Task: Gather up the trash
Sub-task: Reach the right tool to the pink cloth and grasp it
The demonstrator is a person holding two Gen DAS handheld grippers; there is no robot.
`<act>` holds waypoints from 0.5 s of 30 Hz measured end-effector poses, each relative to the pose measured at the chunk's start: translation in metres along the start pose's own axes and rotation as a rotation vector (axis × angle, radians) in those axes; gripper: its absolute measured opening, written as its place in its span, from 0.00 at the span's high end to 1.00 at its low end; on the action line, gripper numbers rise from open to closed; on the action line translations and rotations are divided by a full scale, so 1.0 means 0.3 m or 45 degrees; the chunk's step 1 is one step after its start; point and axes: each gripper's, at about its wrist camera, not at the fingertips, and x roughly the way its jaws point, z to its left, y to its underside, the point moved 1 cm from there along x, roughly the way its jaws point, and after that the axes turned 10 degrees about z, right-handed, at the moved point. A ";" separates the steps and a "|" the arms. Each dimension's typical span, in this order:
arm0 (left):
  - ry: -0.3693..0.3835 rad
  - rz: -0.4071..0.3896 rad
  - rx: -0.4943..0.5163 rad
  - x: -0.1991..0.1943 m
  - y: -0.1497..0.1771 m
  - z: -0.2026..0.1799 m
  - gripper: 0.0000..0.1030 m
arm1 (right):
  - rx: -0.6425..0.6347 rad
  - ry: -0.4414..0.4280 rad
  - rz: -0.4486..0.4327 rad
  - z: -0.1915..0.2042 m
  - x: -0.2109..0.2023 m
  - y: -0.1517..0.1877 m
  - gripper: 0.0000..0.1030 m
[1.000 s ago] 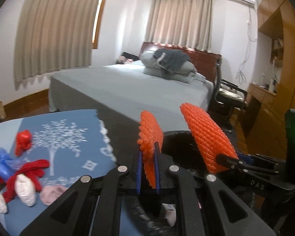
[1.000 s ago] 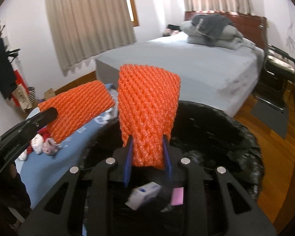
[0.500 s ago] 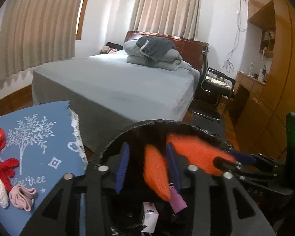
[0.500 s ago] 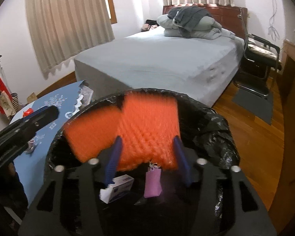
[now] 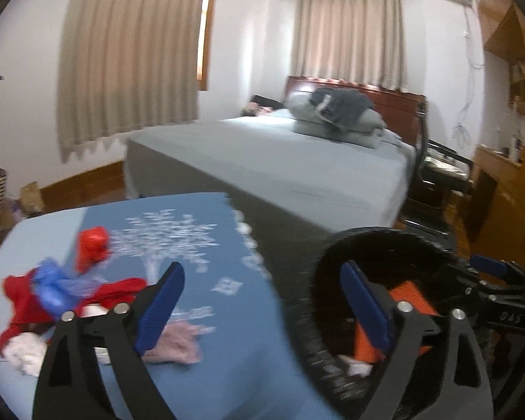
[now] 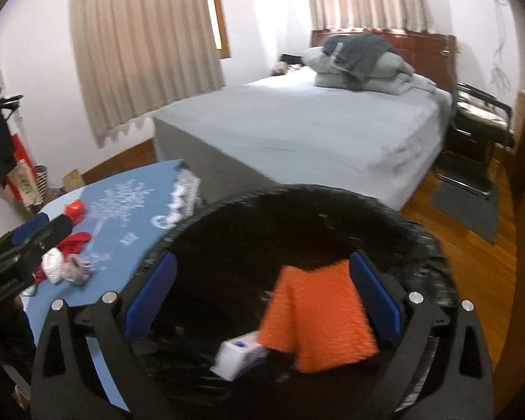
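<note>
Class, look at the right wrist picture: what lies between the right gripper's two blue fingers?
In the right wrist view, the orange foam net and a small white box lie in the black-lined bin, between the opening fingers, touched by neither.

- I'm looking at my table (image 5: 227,367), wearing a blue cloth with a white tree print (image 5: 168,238).
- Lying on it at the left — a red crumpled piece (image 5: 91,245), blue plastic wrap (image 5: 52,290), red scraps (image 5: 21,301), white wads (image 5: 24,350) and a pink wad (image 5: 178,343).

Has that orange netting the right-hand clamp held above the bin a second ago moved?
Yes. The orange netting has dropped below the bin's black rim, lying inside; the right gripper, jaws opening, holds nothing.
</note>
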 end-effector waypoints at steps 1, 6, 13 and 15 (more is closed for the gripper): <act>-0.020 -0.002 -0.005 -0.011 0.007 0.025 0.12 | -0.014 -0.018 0.001 0.032 0.007 -0.006 0.07; -0.160 -0.006 -0.073 -0.064 0.046 0.176 0.12 | -0.107 -0.123 0.015 0.204 0.052 -0.036 0.06; -0.312 0.020 -0.183 -0.110 0.113 0.365 0.12 | -0.224 -0.242 0.038 0.426 0.111 -0.049 0.06; -0.347 0.031 -0.205 -0.117 0.135 0.410 0.12 | -0.247 -0.264 0.052 0.476 0.131 -0.048 0.06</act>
